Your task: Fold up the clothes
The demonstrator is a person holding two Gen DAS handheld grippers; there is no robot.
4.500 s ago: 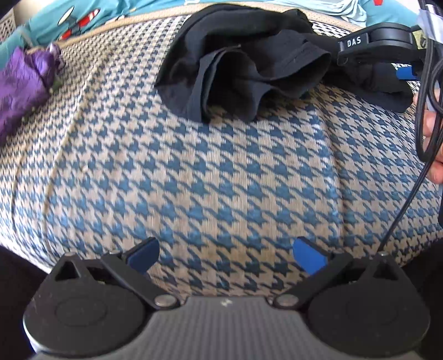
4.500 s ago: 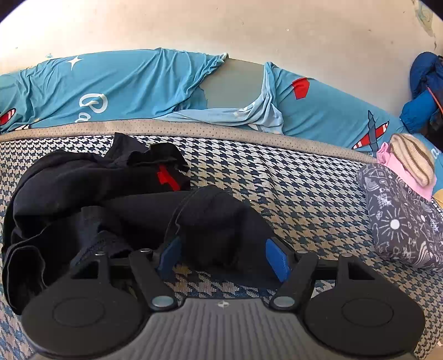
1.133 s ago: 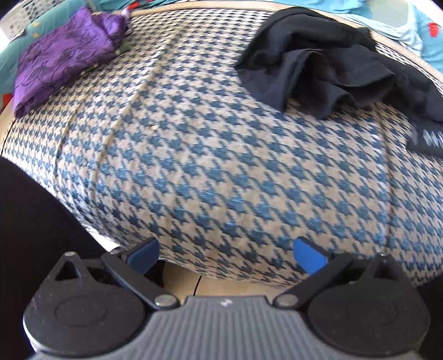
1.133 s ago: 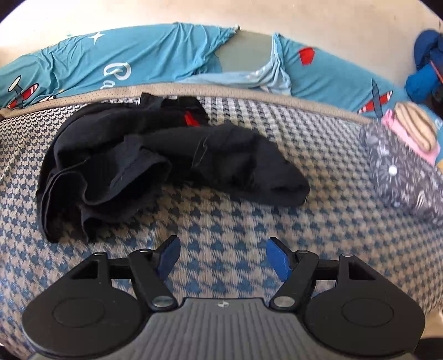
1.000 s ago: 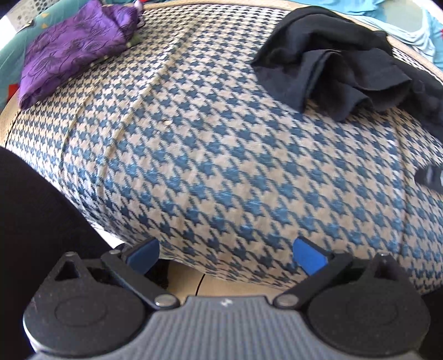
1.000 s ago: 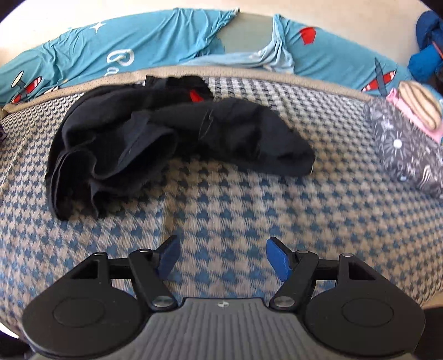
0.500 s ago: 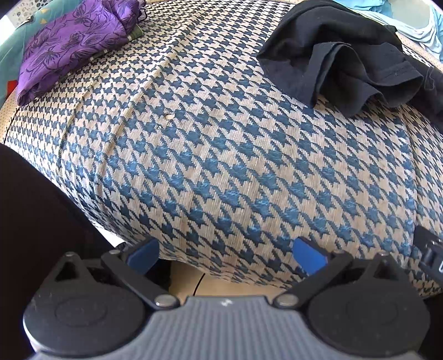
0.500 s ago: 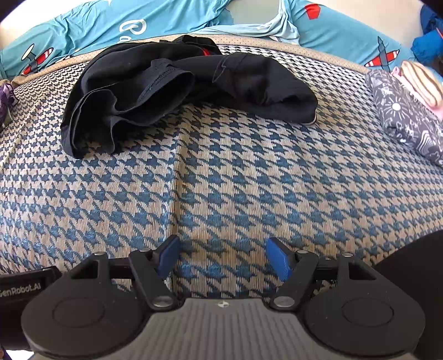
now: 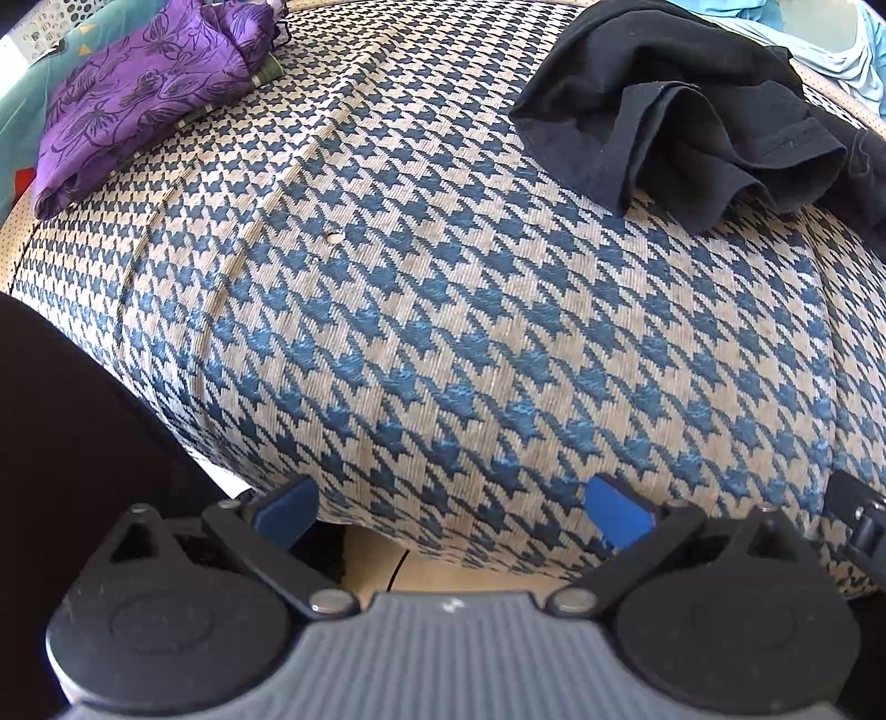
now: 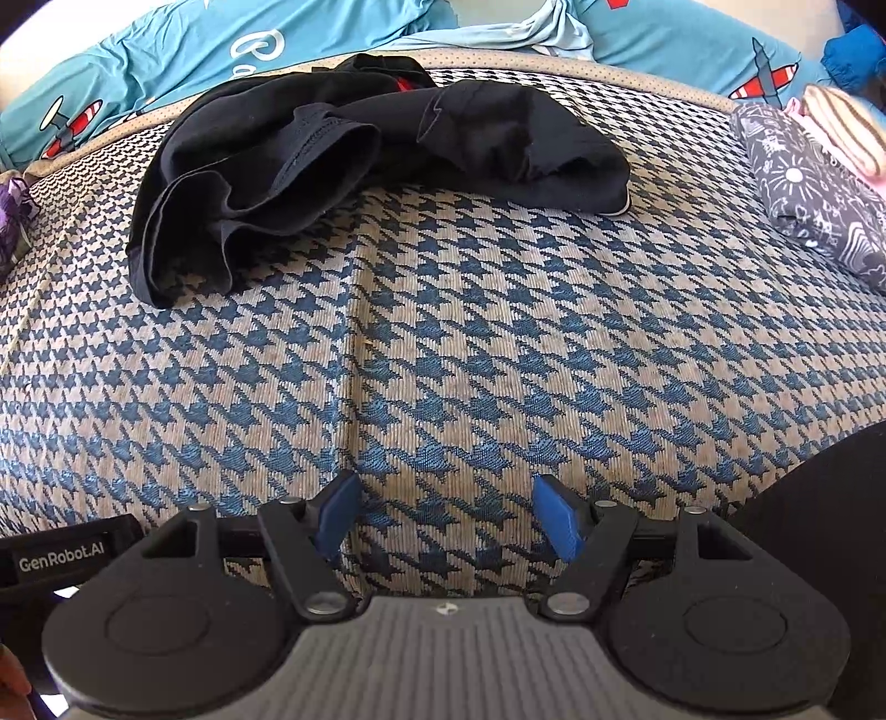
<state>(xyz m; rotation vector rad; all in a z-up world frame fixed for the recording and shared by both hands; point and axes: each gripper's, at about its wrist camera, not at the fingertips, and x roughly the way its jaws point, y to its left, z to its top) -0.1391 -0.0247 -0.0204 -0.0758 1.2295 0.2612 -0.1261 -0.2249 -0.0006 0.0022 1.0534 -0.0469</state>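
A crumpled black garment (image 10: 354, 160) lies bunched at the far side of the blue-and-beige houndstooth cushion (image 10: 470, 354); the left wrist view shows the same black garment (image 9: 681, 111) at its upper right. My right gripper (image 10: 446, 518) hangs open over the cushion's near part, well short of the garment, nothing between its blue pads. My left gripper (image 9: 451, 515) is open too, over the cushion's near edge, empty. Each gripper's body shows at the edge of the other's view.
A folded purple cloth (image 9: 144, 94) lies at the cushion's far left. A folded dark patterned cloth (image 10: 814, 194) and a striped item (image 10: 841, 133) sit at the right. A teal airplane-print sheet (image 10: 221, 50) runs behind. Pale floor (image 9: 443, 570) shows below the cushion's edge.
The right gripper has pulled back toward the cushion's near edge and tilted down, so the black garment sits farther off. The left view first swung toward the near edge, then held still.
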